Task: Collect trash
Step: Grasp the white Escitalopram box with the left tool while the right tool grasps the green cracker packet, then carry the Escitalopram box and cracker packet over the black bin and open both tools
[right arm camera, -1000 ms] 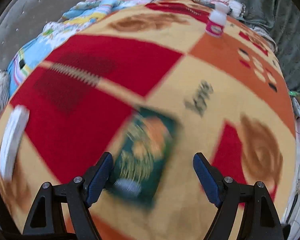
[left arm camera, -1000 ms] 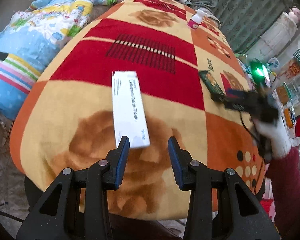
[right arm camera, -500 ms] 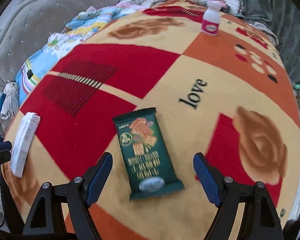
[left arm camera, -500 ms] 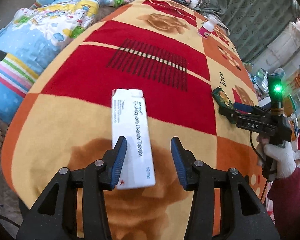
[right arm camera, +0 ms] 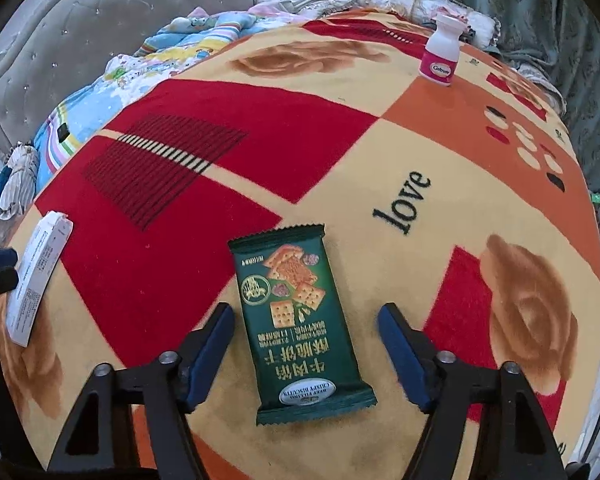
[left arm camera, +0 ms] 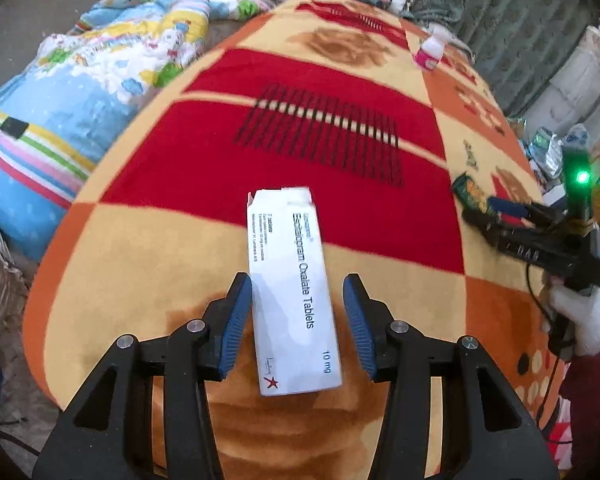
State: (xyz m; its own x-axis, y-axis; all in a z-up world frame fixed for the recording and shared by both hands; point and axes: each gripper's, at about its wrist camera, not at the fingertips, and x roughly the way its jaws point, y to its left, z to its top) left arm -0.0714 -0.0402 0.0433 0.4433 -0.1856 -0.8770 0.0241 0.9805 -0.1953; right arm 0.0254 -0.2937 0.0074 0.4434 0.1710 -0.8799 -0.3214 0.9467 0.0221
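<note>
Since the earlier frame the left gripper (left arm camera: 298,322) has advanced over the white cardboard tablet box (left arm camera: 290,292), which now lies between its fingers (left arm camera: 236,320); these stand narrow, just clear of the box sides, not pressing. The box's long axis runs along the reach. The right gripper (right arm camera: 306,354) straddles the dark green foil biscuit packet (right arm camera: 300,320), its jaws closing, gaps remaining on both sides; the packet also lies lengthwise. Both items rest on the red-and-orange patterned blanket (right arm camera: 340,160). Beyond the packet, well apart, a white-and-pink plastic bottle (right arm camera: 440,50) stands upright.
</note>
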